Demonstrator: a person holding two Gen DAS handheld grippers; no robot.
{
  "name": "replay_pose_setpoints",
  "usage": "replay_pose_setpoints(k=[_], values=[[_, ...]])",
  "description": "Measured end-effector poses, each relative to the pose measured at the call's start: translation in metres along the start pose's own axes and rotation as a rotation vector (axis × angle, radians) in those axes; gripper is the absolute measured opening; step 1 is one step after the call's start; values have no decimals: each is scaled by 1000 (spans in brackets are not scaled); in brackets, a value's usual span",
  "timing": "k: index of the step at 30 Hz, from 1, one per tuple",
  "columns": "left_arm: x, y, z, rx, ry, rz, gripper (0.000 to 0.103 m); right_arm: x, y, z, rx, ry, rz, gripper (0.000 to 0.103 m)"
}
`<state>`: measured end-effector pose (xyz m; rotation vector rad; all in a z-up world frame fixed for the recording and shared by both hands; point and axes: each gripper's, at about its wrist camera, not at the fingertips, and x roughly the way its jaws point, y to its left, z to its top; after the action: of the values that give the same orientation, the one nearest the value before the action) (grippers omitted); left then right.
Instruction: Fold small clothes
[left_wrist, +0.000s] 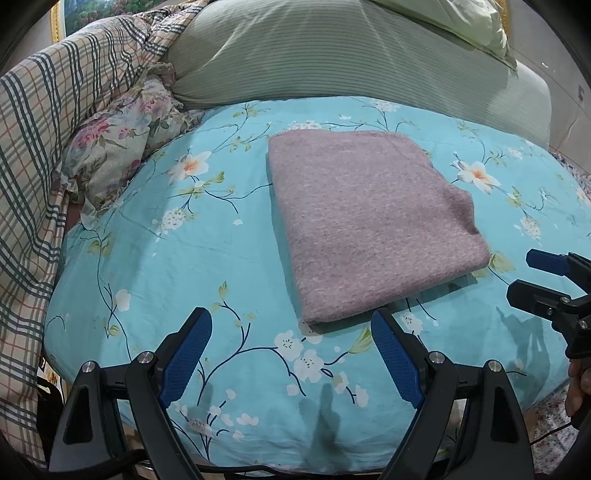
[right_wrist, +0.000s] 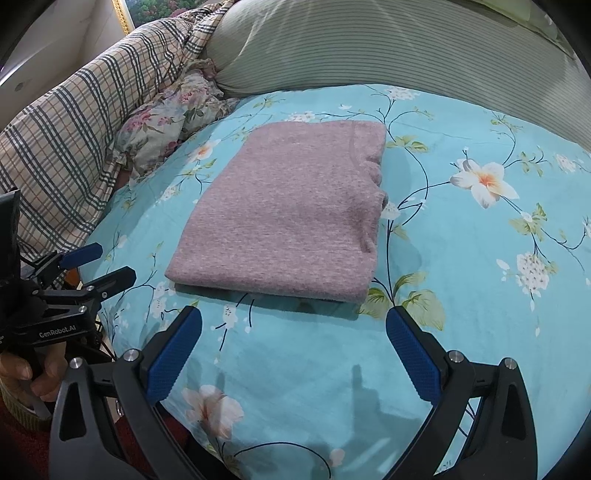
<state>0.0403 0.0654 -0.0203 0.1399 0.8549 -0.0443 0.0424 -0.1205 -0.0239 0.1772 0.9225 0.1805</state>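
A: What are the grippers built like?
B: The left gripper (left_wrist: 291, 325) and right gripper (right_wrist: 293, 323) both have black angular frames, silver round screws and blue textured finger pads (right_wrist: 173, 356).
A: Any markings?
B: White "GenRobot.AI" lettering on the left one's body. Bare skin of a hand (right_wrist: 22, 376) shows beneath it.

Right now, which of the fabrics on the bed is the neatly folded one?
The mauve knit garment lying flat on the turquoise floral sheet. The plaid quilt and floral ruffled cloth are bunched up at the left.
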Motion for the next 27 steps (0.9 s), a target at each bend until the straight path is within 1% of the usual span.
replay_pose_setpoints(k=[8,27], values=[[-1,0,0,-3,-2,-14,89,-1,1,-1,-2,-2,1,100],[-5,-4,1,0,-5,-10,89,-5,6,0,1,-4,3,100]])
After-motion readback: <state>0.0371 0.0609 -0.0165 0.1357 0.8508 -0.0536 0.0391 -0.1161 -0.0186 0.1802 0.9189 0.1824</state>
